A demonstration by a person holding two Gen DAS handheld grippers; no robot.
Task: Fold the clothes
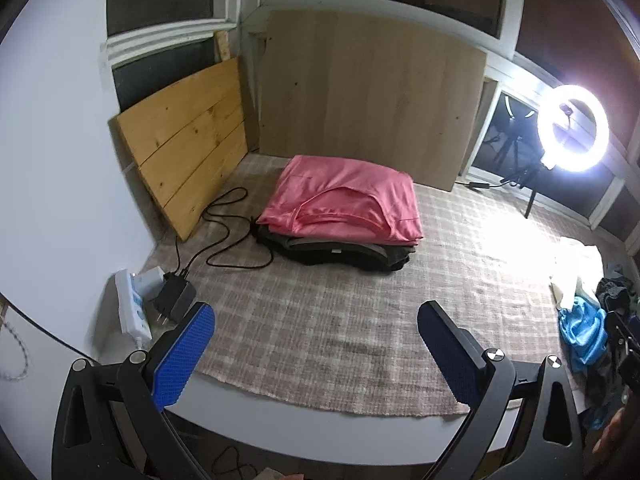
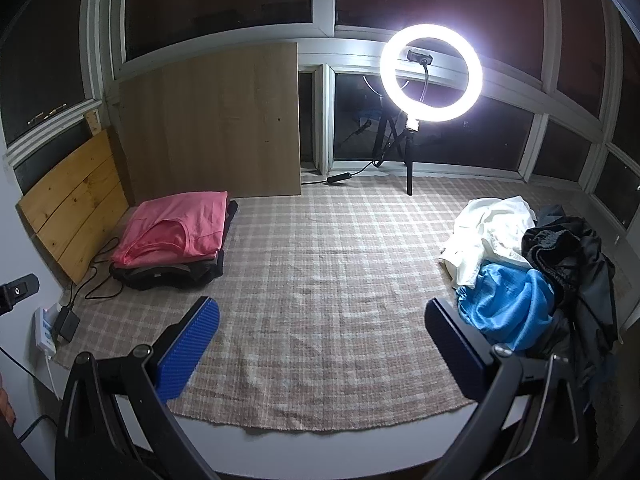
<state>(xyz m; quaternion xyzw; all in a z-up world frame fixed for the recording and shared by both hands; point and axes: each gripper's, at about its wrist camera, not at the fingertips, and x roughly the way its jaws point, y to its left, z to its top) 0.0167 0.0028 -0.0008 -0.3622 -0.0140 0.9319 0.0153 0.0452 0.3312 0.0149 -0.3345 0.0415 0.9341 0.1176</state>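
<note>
The work is looking partly done: a folded pink satin-like garment (image 2: 176, 224) is lying squarely on top of folded dark garments (image 2: 168, 274) in a neat stack at the far left of the checked beige woven mat (image 2: 328, 280), close to the leaning pine plank panel (image 2: 76, 216) and the tangle of black power cable (image 1: 224, 232). Still waiting, as far as one can judge, is a loose heap at the right edge of the mat, where a crumpled white garment (image 2: 488, 232), a bunched bright blue shiny garment (image 2: 508, 308) and a rumpled black garment (image 2: 568, 252) are lying against one another, none of them folded. The middle of the mat is lying bare between stack and heap. The left gripper (image 1: 316, 344) is hovering over the near part of the mat with its blue-padded fingers spread wide and nothing between them, the pink stack sitting well ahead of it and slightly left. The right gripper (image 2: 320, 344) is likewise gaping and gripping nothing; the blue garment is lying just beside its right finger, apparently not touching it, making that the likeliest next piece to be picked up. A glowing white ring light (image 2: 431, 72) on a tripod is standing beyond the mat
</note>
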